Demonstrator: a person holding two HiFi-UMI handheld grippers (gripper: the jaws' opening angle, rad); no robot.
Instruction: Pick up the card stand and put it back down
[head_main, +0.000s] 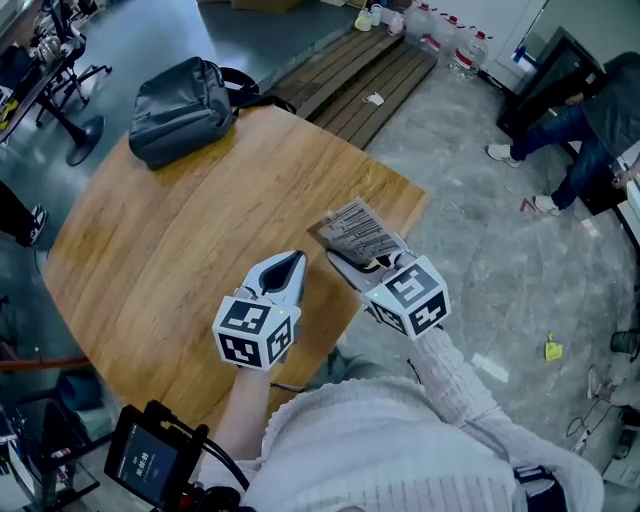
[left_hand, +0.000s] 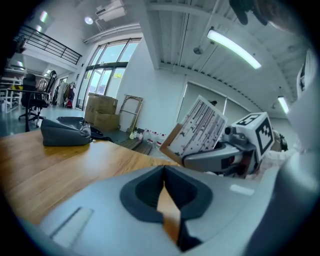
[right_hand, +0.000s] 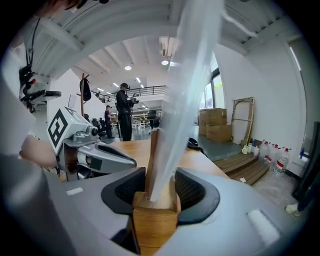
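The card stand (head_main: 358, 232) is a wooden block carrying a clear sheet with a printed card, and it hangs tilted near the round table's right edge. My right gripper (head_main: 352, 264) is shut on its wooden base. In the right gripper view the block (right_hand: 155, 220) sits between the dark pads (right_hand: 197, 192), and the clear sheet rises up and to the right. My left gripper (head_main: 286, 270) hovers over the table just left of the stand, with its jaws together and nothing in them. The left gripper view shows the tilted card (left_hand: 199, 126) and the right gripper (left_hand: 220, 156) holding it.
A grey backpack (head_main: 185, 105) lies at the far side of the wooden table (head_main: 150, 250). Wooden slats (head_main: 350, 85) and bottles (head_main: 450, 40) are on the floor beyond. A person (head_main: 570, 130) sits at the upper right. A small screen device (head_main: 145, 465) is at the lower left.
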